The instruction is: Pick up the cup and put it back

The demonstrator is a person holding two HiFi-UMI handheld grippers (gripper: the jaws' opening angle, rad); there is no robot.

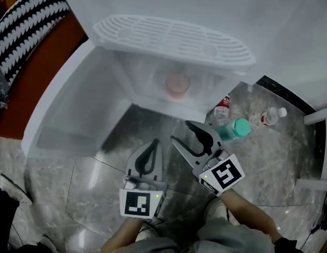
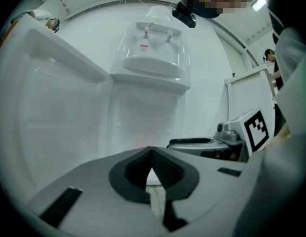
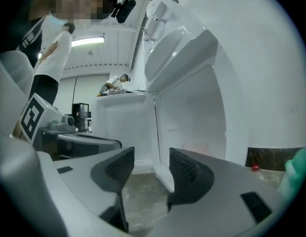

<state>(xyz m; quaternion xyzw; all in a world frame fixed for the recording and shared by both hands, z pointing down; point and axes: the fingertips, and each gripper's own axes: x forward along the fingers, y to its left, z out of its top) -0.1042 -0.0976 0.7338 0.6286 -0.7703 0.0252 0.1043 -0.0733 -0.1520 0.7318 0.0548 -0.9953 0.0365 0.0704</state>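
Observation:
A pinkish cup (image 1: 177, 84) shows dimly through the frosted front of a white cabinet (image 1: 174, 38), under its slotted top tray. It is a faint pink smudge in the left gripper view (image 2: 141, 143) and in the right gripper view (image 3: 195, 147). My left gripper (image 1: 153, 143) is shut and empty (image 2: 152, 153), low over the floor in front of the cabinet. To its right my right gripper (image 1: 182, 132) stands open with nothing between its jaws (image 3: 152, 164). Both point at the cabinet, a short way from it.
The cabinet's white door (image 1: 74, 109) hangs open to the left. On the marble floor (image 1: 269, 157) at the right lie a green-capped bottle (image 1: 235, 129) and two clear bottles with red labels (image 1: 222, 105) (image 1: 271, 116). A black-and-white striped cloth (image 1: 31, 15) is at the far left.

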